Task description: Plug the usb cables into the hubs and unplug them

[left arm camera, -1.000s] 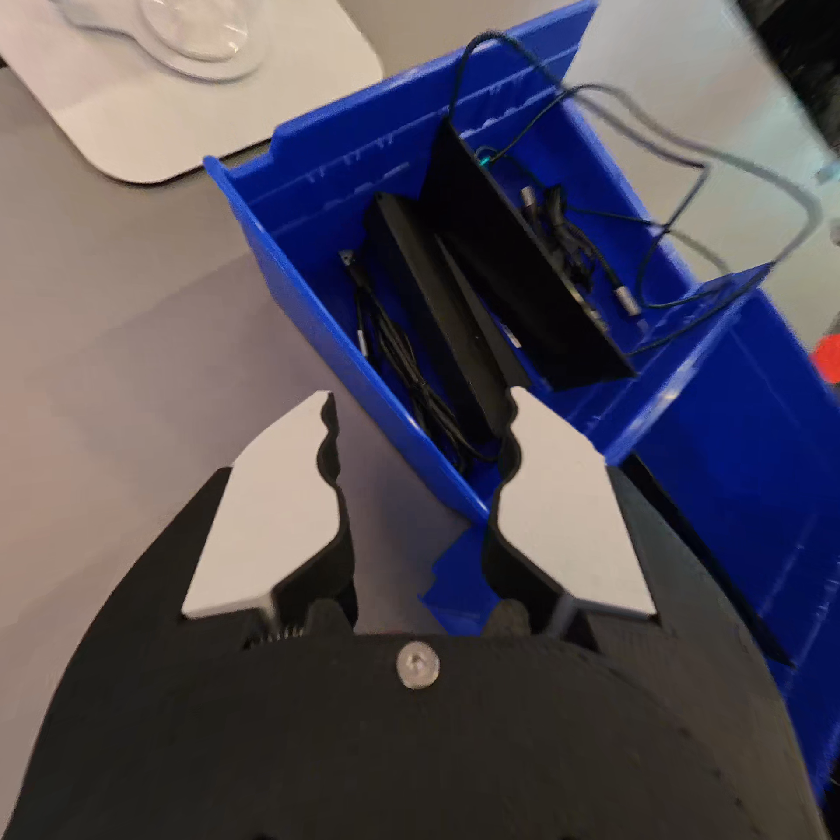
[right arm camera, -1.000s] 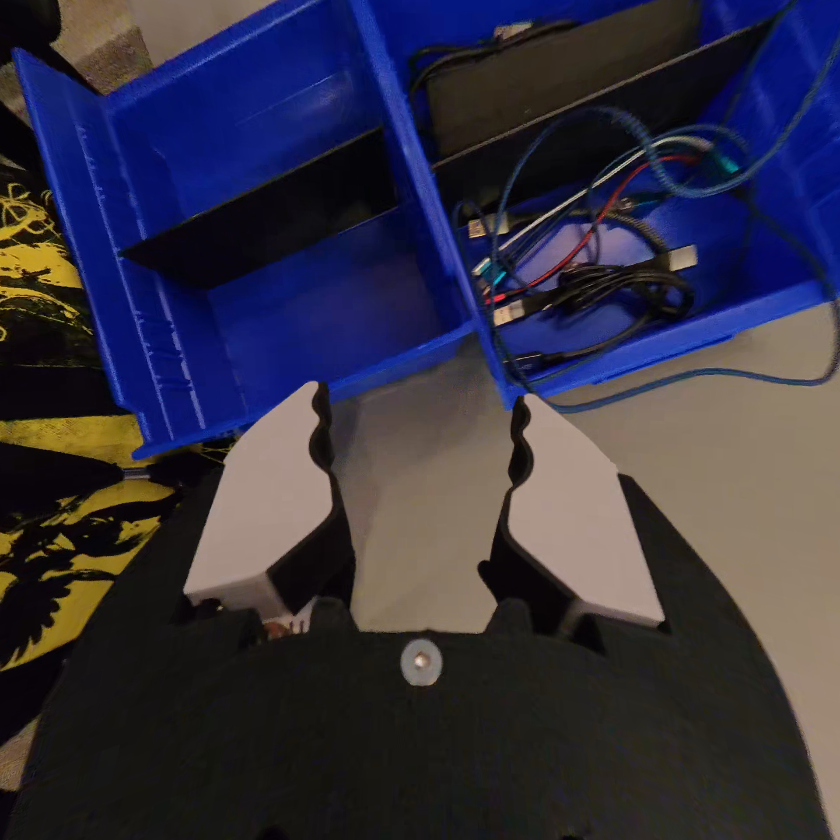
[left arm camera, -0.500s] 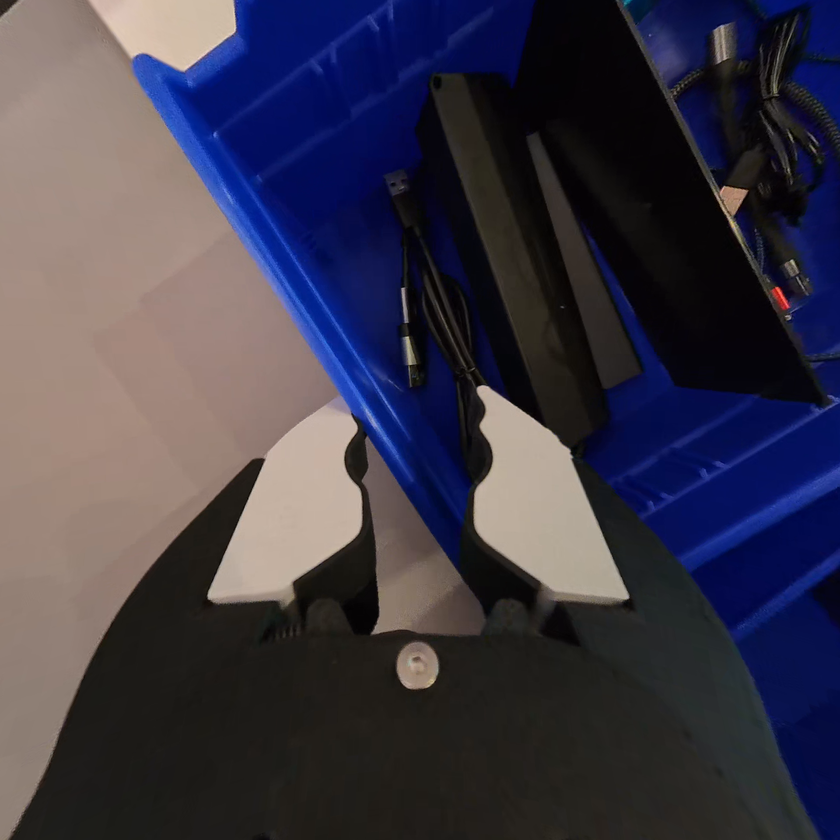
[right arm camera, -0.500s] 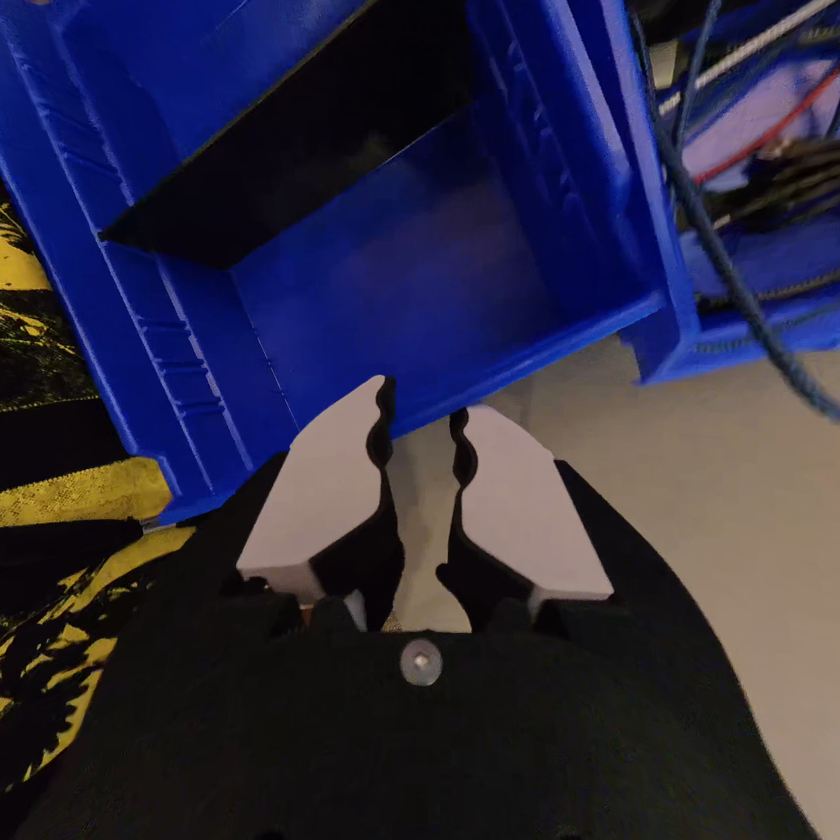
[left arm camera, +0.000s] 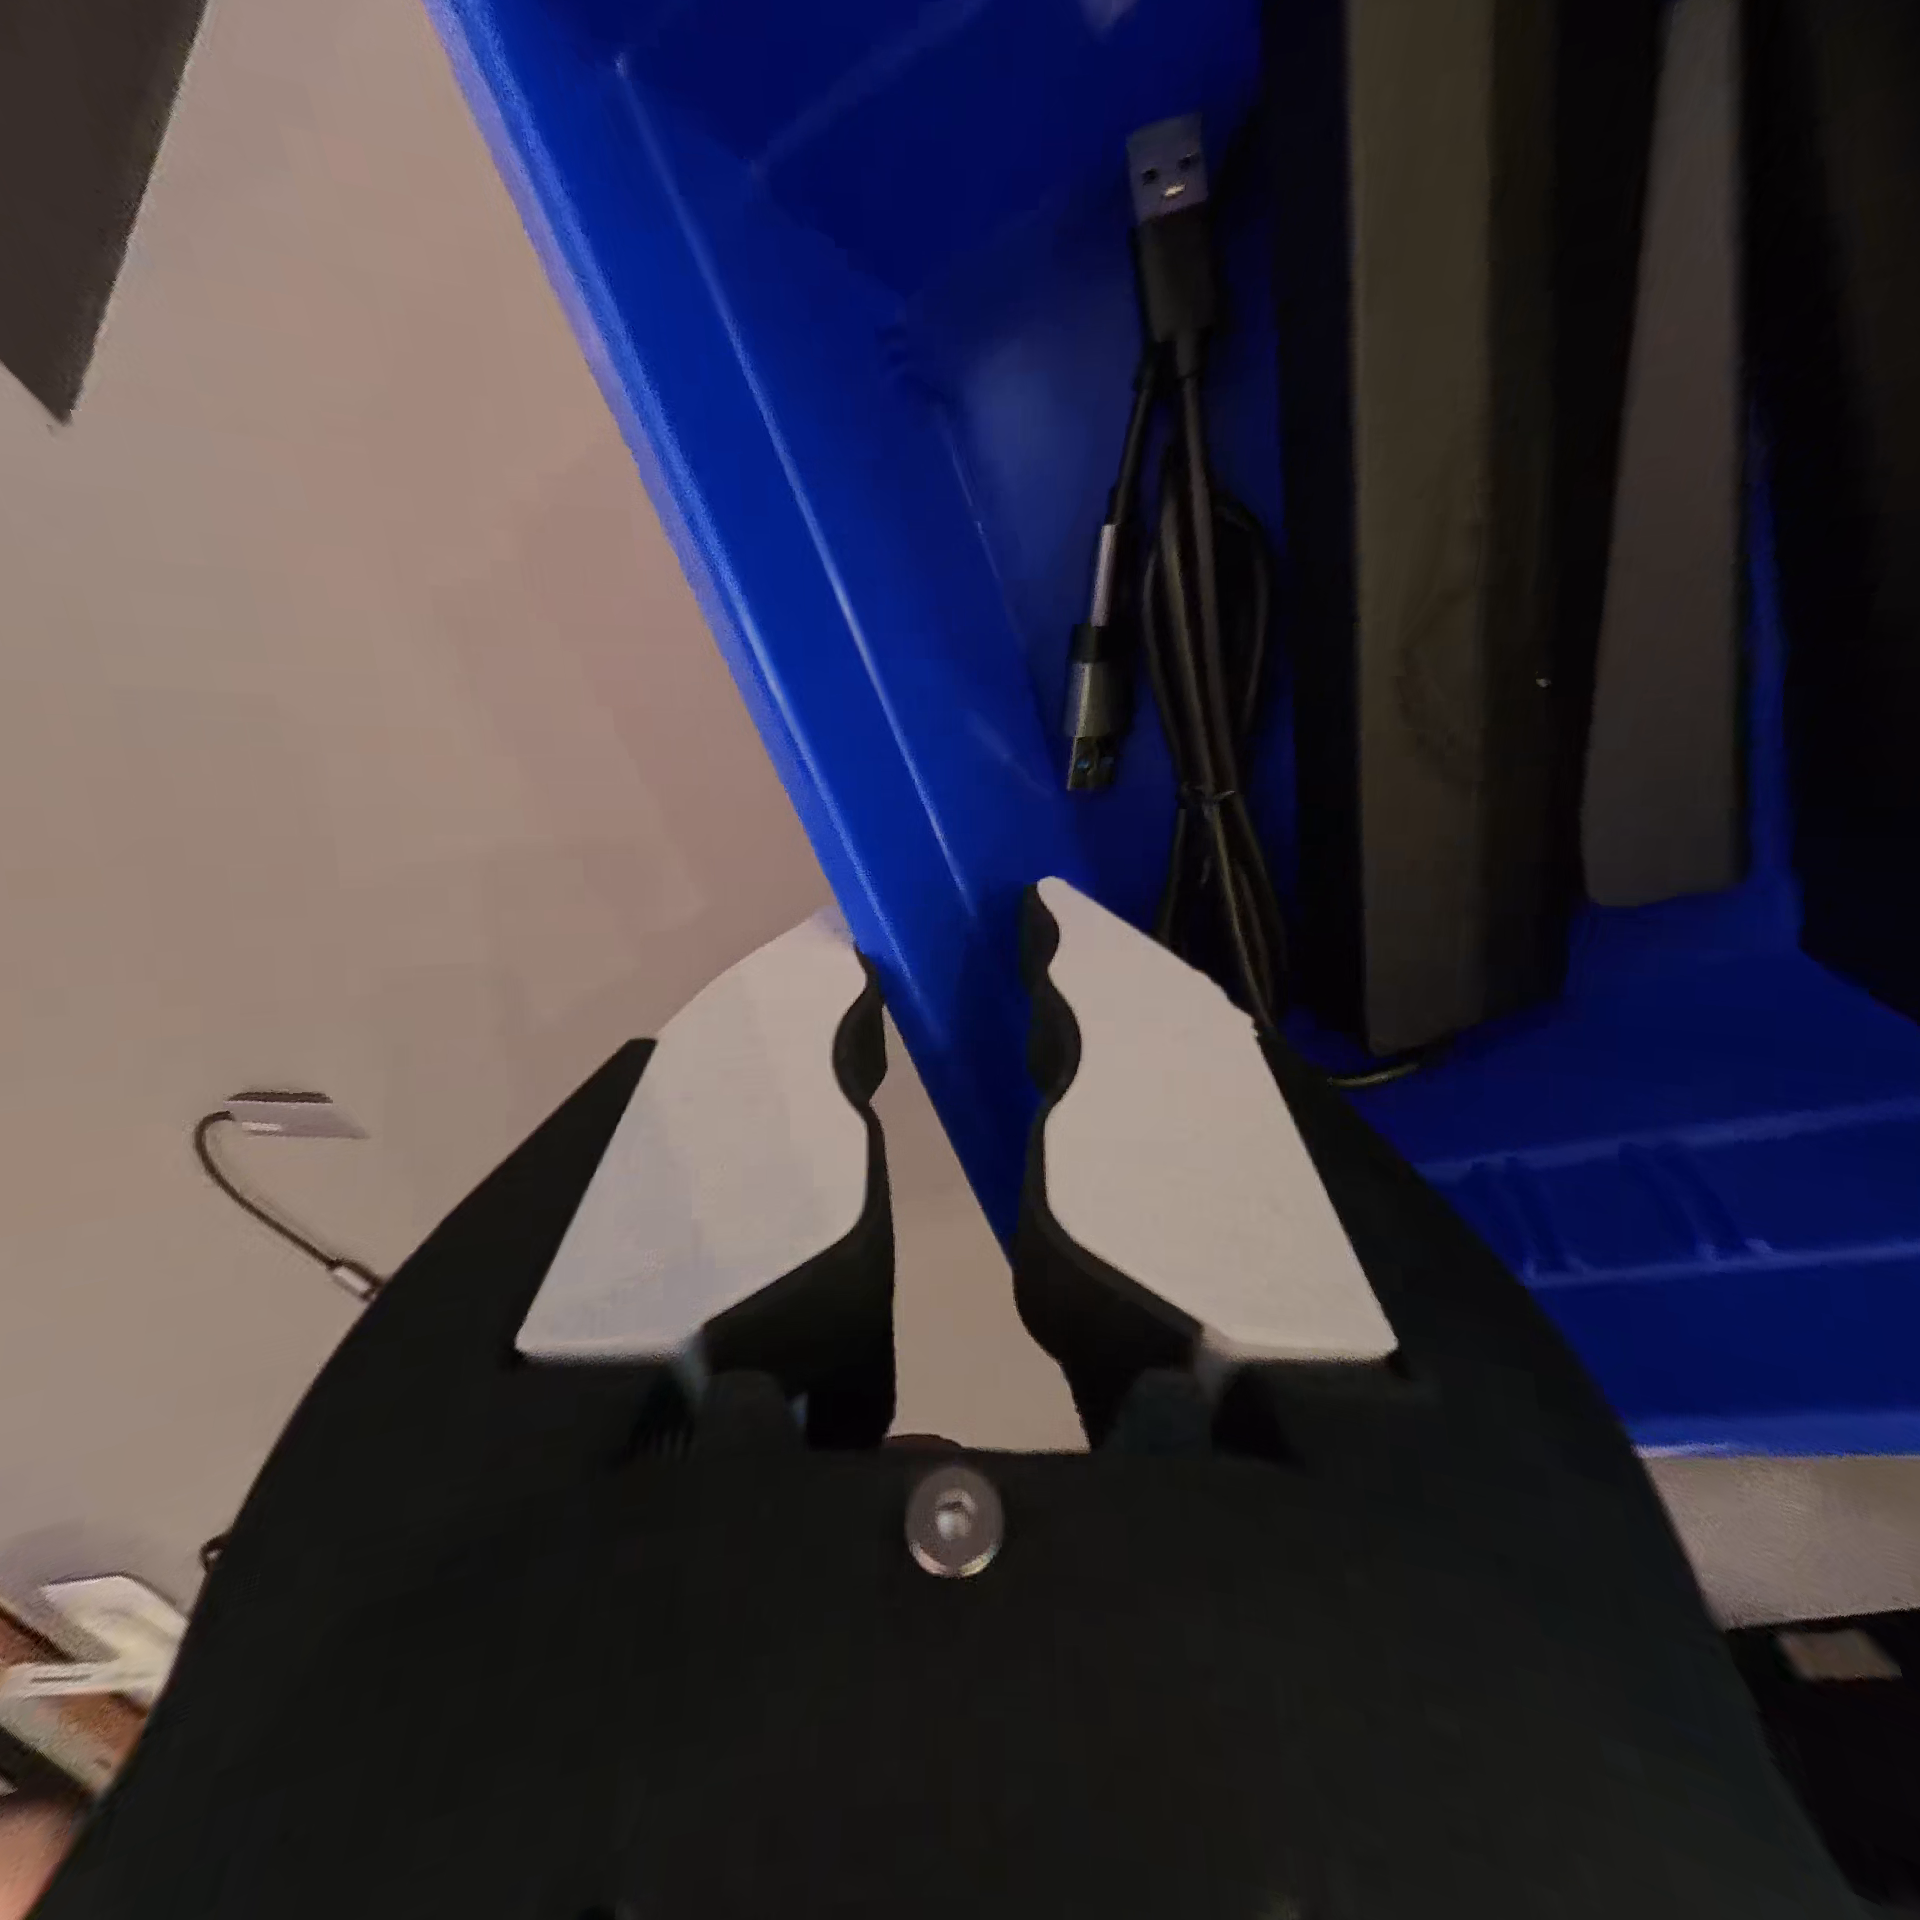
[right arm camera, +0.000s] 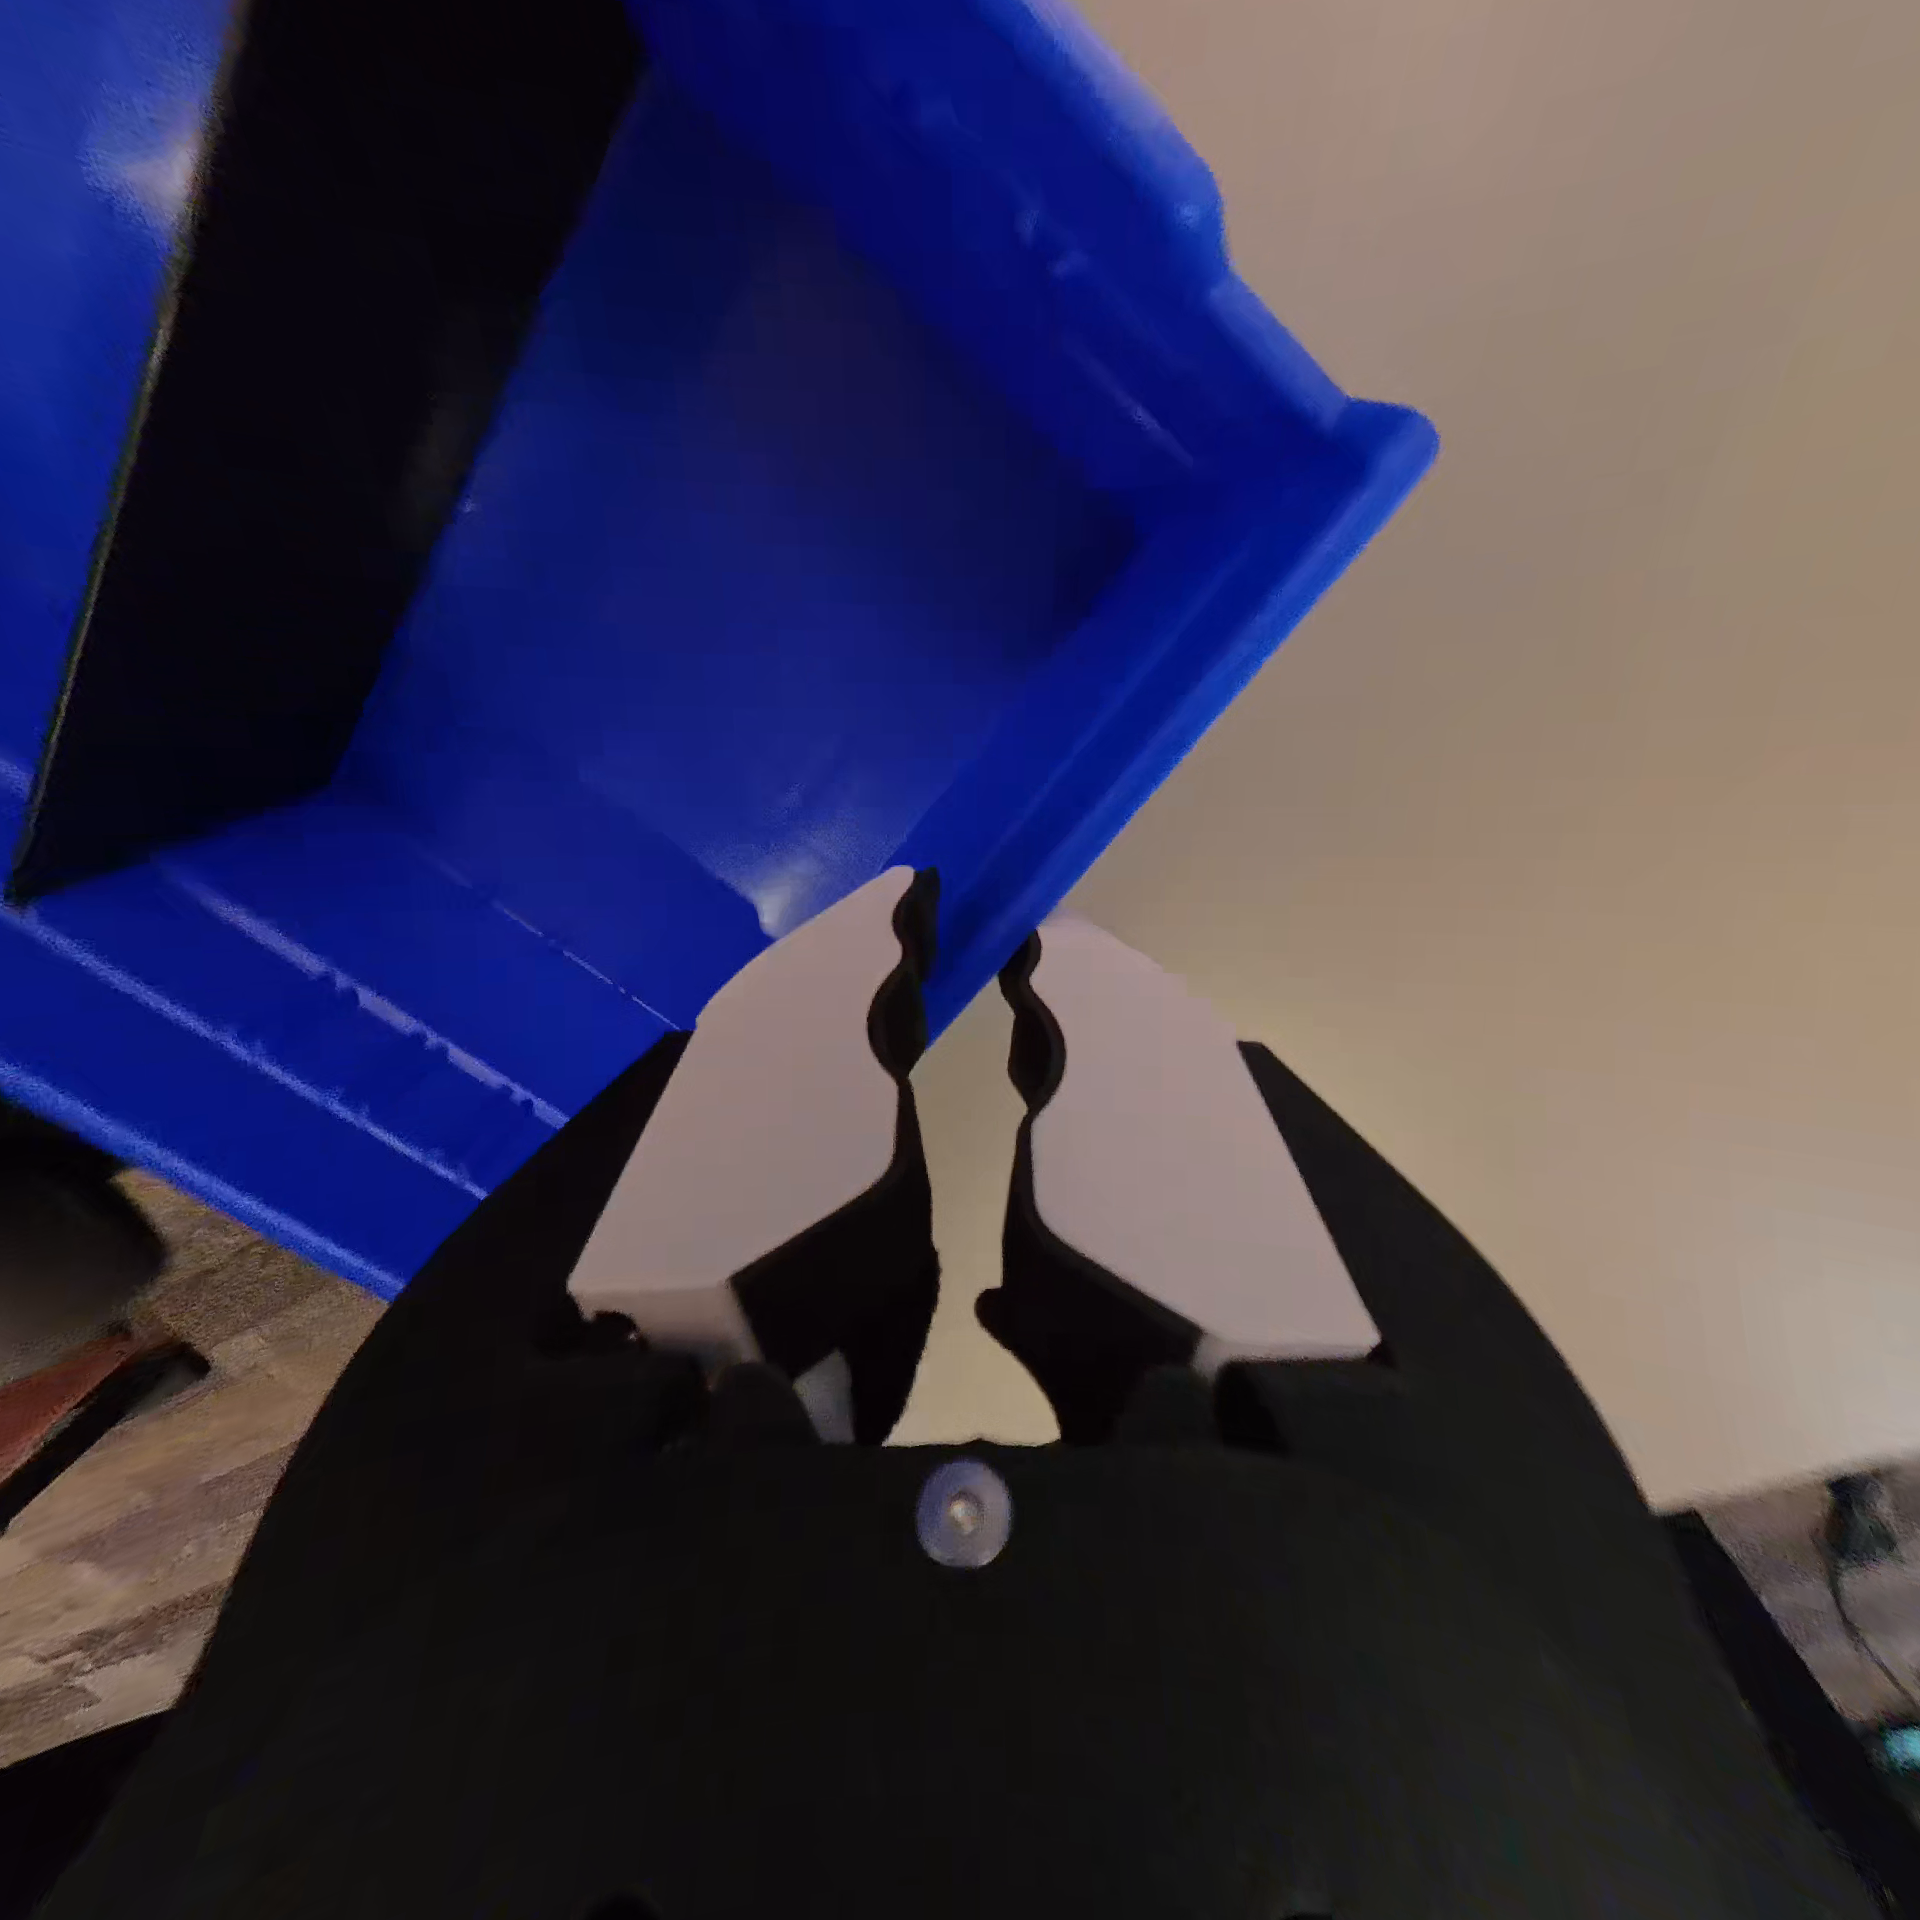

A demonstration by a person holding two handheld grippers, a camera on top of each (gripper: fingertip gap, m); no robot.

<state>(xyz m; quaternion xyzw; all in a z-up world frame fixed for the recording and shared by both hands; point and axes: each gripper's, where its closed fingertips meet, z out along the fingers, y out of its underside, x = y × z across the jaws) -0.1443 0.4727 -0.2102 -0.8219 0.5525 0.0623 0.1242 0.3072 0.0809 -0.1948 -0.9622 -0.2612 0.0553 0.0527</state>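
Blue bins [left arm camera: 831,520] [right arm camera: 831,520]; black cables [left arm camera: 1195,644]; black divider [right arm camera: 312,416]; beige table [left arm camera: 364,675]; white-faced black fingers [left arm camera: 748,1122].

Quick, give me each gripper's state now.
Left gripper: closed on the blue bin wall.
Right gripper: closed on the empty blue bin rim.

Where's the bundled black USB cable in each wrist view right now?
Left wrist view: the bundled black USB cable is right of centre, inside the blue bin, beside a black hub.
Right wrist view: not in it; only an empty blue bin shows.
Shared landmark: the pale tabletop.
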